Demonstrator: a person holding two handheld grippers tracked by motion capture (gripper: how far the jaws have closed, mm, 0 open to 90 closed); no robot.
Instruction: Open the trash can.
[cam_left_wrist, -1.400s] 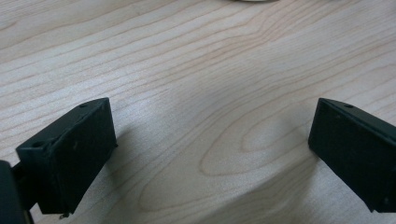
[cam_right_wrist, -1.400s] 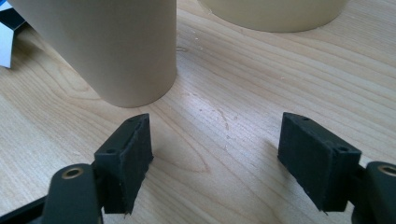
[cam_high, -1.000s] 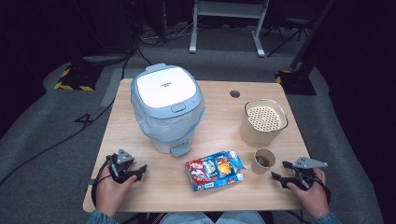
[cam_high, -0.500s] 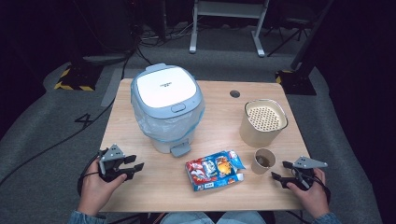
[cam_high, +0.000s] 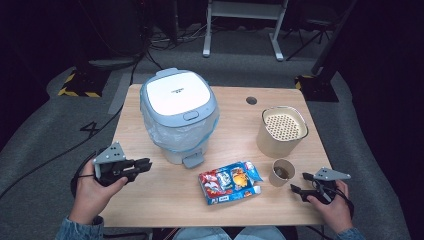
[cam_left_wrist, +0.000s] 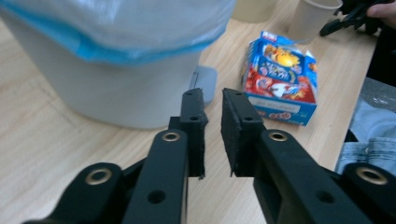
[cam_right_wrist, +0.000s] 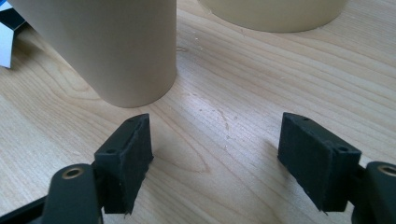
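Black rubber pads on the left gripper have just been closing and now stand nearly together with only a narrow slit between them and nothing in it. It hovers off the wooden table, aimed at the pedal of the bin, a rounded grey-blue tub with a smooth white lid and a crinkled plastic liner. Likely step: getting ready to press that pedal, which calls for a downward push with the closed tips. Right of the bin lies a glossy, colourful snack packet, flat on the table. Beyond it stands a plain paper cup, upright, in front of a cream canister with a perforated top. The right gripper rests low, jaws wide apart, empty, just beside the cup.
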